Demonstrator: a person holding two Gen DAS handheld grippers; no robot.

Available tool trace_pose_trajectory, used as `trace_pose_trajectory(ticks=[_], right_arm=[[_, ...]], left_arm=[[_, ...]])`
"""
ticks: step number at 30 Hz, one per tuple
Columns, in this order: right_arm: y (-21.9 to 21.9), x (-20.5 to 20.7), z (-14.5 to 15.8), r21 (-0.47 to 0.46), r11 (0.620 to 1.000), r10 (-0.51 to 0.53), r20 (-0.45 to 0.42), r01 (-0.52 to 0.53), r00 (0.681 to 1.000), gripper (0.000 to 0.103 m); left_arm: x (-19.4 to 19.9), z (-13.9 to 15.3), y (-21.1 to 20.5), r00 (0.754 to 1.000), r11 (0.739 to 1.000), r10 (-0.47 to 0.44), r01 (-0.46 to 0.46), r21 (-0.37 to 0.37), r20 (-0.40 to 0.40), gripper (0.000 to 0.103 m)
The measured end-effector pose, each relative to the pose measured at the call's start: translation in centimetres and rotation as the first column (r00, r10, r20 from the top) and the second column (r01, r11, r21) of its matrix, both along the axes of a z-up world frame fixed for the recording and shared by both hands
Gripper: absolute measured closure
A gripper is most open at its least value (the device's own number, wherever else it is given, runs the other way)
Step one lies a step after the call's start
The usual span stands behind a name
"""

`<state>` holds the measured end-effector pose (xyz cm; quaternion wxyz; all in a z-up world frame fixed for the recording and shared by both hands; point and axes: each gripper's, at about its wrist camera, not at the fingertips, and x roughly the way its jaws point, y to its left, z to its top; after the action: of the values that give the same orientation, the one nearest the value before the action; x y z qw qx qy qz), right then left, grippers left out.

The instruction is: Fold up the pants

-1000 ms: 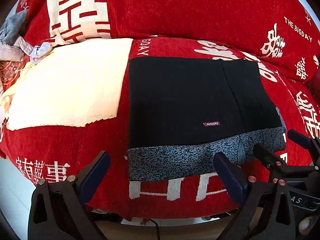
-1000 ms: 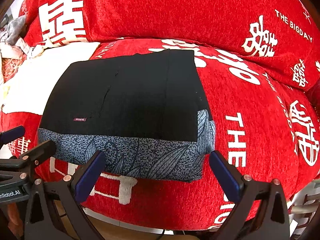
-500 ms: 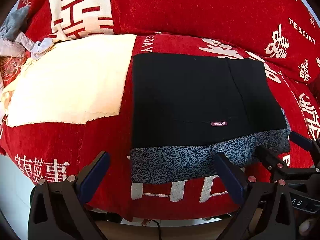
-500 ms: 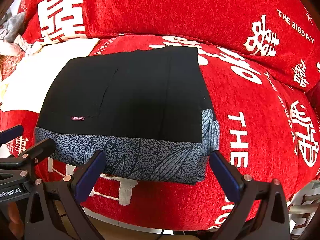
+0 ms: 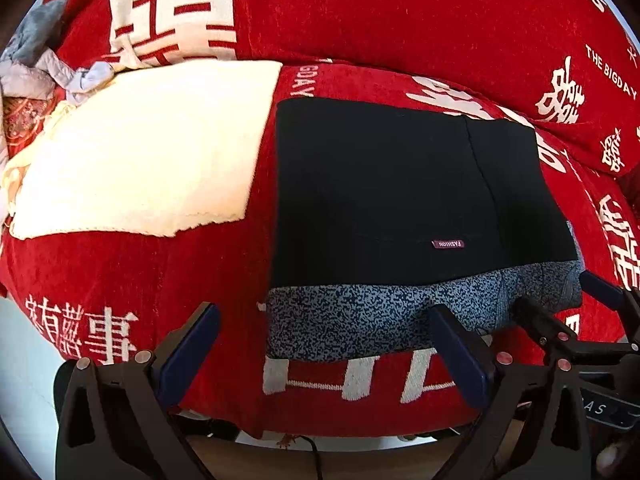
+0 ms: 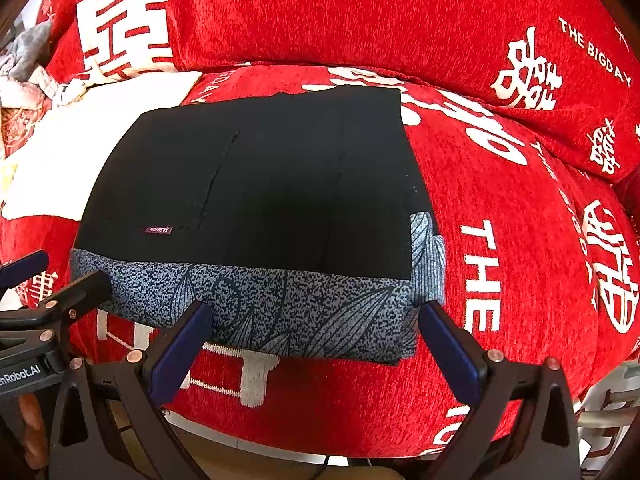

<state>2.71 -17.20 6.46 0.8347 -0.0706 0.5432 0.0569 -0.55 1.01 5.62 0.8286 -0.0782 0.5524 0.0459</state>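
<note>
My left gripper (image 5: 324, 330) hangs with its jaws spread wide and nothing between them, poised just off the near edge of the folded pants (image 5: 400, 188). My right gripper (image 6: 316, 328) is the same: jaws wide apart, empty, straddling the near right stretch of that edge without touching it, as far as I can tell. Each claw shows in the other's camera, so they sit close side by side.

The pants lie on the red sofa cover (image 5: 160, 280), folded into a flat rectangle: a black panel on top with a small label (image 5: 448, 244), and a grey-blue speckled leaf-print layer (image 6: 288, 312) showing along the near side and at the right corner. A cream cloth (image 5: 140, 160) lies beside them to the left, apart from them.

I judge the fabric soft and light, several layers thick now, so it will sag and slide unless I pinch through the whole stack. The near speckled edge, one claw towards each corner, looks the best place to take hold. The plush cover should grip the underside a little.

Compared with a second ago, the pants sit slightly lower and closer in both views; I have eased in and shifted a touch, and both claws are as open as before.
</note>
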Motion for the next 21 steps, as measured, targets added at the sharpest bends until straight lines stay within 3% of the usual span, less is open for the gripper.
trace_pose_trajectory(ticks=[10, 21], right_arm=[[0.20, -0.26, 0.17, 0.001, 1.000, 0.000, 0.004, 0.000, 1.000, 0.000], [0.09, -0.74, 0.80, 0.008, 1.000, 0.000, 0.018, 0.000, 1.000, 0.000]], left_arm=[[-0.42, 0.48, -0.56, 1.000, 0.999, -0.008, 0.008, 0.053, 0.009, 0.000], [-0.93, 0.71, -0.69, 1.000, 0.999, -0.002, 0.002, 0.050, -0.002, 0.000]])
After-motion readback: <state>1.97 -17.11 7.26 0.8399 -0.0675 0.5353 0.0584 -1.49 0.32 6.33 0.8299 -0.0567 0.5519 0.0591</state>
